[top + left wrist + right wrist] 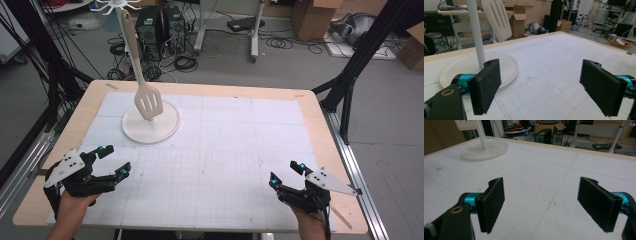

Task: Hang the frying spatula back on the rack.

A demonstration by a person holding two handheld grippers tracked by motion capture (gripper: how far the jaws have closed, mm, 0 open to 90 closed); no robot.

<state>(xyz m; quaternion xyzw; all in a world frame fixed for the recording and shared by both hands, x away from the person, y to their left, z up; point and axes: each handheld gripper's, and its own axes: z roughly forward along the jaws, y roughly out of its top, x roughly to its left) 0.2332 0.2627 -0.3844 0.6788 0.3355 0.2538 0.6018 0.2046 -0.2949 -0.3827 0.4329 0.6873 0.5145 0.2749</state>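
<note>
One spatula (148,102), one stand (151,122), two grippers.

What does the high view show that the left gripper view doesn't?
High view alone: both grippers, left and right, open and empty near the table's front edge, the spatula's full handle hanging from the hook top. Left gripper view alone: its own black pads close up, cardboard boxes behind the table. Both: stand base, pole, slotted blade, gridded mat.
</note>
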